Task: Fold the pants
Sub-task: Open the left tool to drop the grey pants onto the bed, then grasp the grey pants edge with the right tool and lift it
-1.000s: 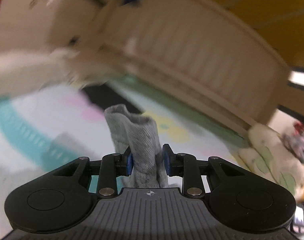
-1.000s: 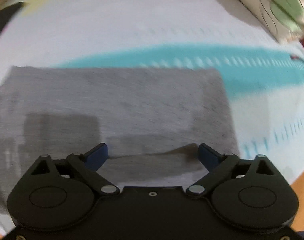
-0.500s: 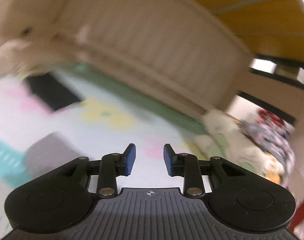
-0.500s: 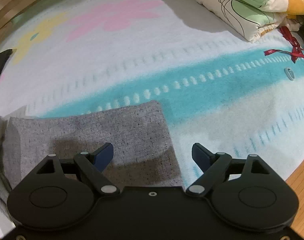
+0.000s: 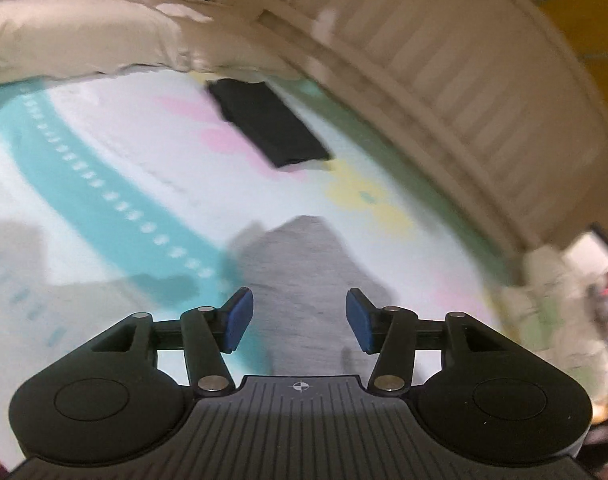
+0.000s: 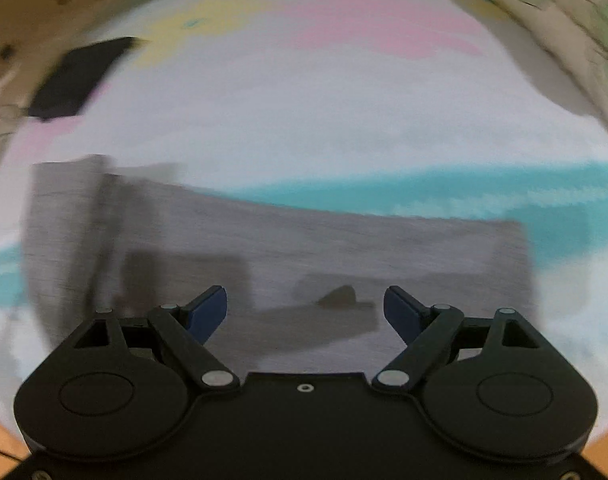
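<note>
Grey pants [image 6: 296, 248] lie flat on a pastel bedspread [image 6: 304, 112], stretched left to right in the right wrist view. In the left wrist view one end of the grey pants [image 5: 304, 272] shows below and ahead of the fingers. My left gripper [image 5: 299, 320] hovers over that end, its jaws opening, with nothing pinched between the blue pads. My right gripper [image 6: 305, 312] stands open above the near edge of the cloth, not touching it. Both views are motion-blurred.
A folded black garment [image 5: 270, 124] lies further up the bedspread [image 5: 104, 152]; the same black garment [image 6: 78, 78] shows at the left. A white pillow [image 5: 76, 36] and a slatted headboard [image 5: 443, 60] stand behind. A patterned quilt [image 6: 563, 20] is bunched at the right.
The left gripper let go of the grey cloth it pinched upright, then opened wider and dropped toward the pants. The right gripper stayed open and swung back over the cloth.
</note>
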